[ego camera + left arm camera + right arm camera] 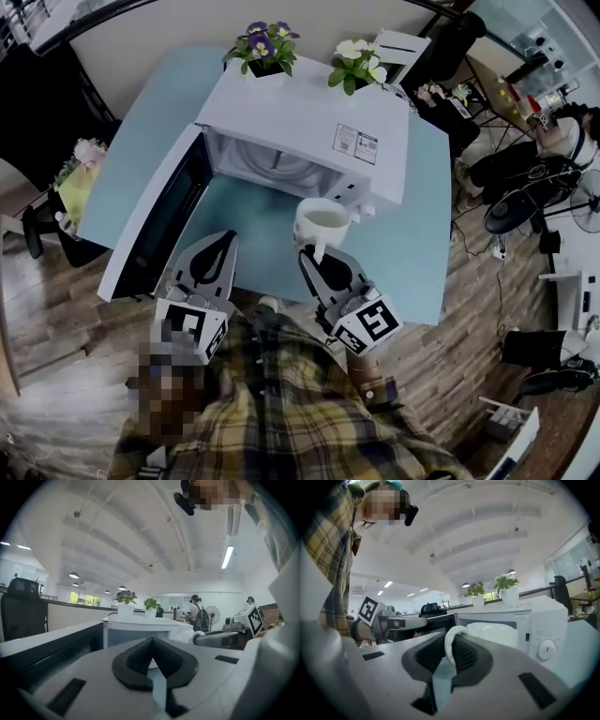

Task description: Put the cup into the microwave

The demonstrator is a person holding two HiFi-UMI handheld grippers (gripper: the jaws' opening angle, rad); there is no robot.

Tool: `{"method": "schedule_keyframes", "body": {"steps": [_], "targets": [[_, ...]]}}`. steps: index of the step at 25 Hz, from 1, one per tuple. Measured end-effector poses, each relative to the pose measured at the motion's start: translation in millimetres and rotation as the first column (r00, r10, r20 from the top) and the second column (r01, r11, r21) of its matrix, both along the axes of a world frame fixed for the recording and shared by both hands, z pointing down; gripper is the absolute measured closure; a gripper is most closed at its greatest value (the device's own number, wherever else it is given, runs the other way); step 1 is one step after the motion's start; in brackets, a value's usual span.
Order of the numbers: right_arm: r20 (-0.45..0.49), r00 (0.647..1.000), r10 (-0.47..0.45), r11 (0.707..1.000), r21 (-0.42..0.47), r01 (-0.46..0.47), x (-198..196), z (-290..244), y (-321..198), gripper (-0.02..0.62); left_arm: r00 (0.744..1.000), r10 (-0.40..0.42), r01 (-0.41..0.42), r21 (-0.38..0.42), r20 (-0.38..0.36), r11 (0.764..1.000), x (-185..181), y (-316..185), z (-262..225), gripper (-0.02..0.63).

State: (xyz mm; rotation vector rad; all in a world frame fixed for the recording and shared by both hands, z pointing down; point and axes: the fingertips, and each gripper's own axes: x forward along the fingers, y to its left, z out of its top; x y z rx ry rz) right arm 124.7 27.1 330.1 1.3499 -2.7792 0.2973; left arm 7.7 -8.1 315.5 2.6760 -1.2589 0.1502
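1. Head view is showing the white cup (322, 223) hanging just outside the microwave (309, 122). It is sitting in front of the right end of the open cavity and is not yet inside.
2. And the right tongs (320, 253) are gripping that cup by its handle (451, 644). The right gripper view is showing the two dark pads pressing on either side of the white loop, with the body of the cup sitting just beyond the tips.
3. Over on the other side, the left tongs (223, 240) are hovering beside the right ones, in front of the left part of the cavity. The left gripper view is showing their jaws meeting at the tips and holding nothing.
4. Microwave door (155, 220) is standing wide open, swung out to the left in the head view, so the pale inside of the oven is showing. A round dial (546, 649) is sitting on the panel to the right of the opening.
5. Blue desk (131, 159) is carrying the microwave, and two flower pots are riding on the oven's roof: a purple-flowered pot (264, 49) and a white-flowered pot (356, 64) next to it.
6. Down at the near edge of the desk, the person's plaid shirt (281, 412) is filling the bottom of the head view.
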Motion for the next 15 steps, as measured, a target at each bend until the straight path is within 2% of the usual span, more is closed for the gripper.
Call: {"method": "schedule_keyframes", "body": {"steps": [8,15], "targets": [[0.009,0.996,-0.088,0.996,0.001,0.088,19.2,5.5,1.7,0.551,0.997,-0.073,0.073,-0.015,0.011,0.997,22.4,1.9,8.1,0.615],[0.013,0.994,-0.108,0.994,-0.012,0.108,18.6,9.8,-14.9,0.551,0.994,-0.108,0.109,-0.039,0.027,0.993,13.7,-7.4,16.7,0.615]]}}
